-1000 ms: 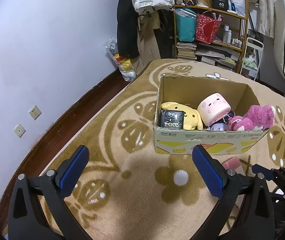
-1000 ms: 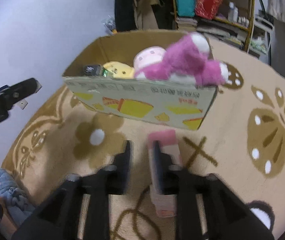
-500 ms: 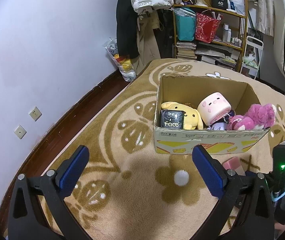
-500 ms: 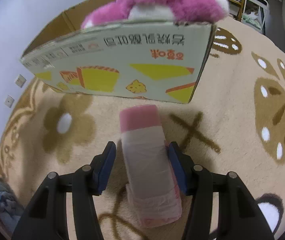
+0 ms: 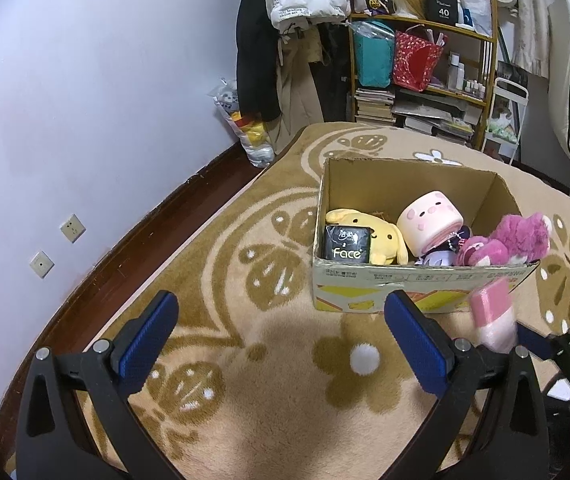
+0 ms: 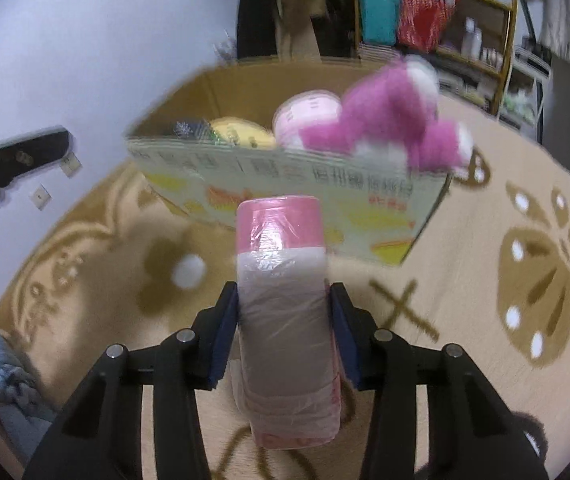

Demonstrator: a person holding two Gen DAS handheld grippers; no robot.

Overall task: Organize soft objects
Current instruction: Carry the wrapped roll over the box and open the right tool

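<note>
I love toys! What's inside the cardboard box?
In the box sit a yellow plush dog, a black pack marked Face, a pink round plush, a fuzzy pink bear and something purple. The toys hide whatever lies underneath them.

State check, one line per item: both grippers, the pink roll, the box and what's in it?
left gripper: open, empty, above the rug
right gripper: shut on the pink roll
pink roll: plastic-wrapped, held off the rug, in front of the box
cardboard box: open-topped, upright on the rug
pink plush: in the box, draped over its front edge
yellow plush: in the box
black Face pack: upright in the box's front left corner
</note>
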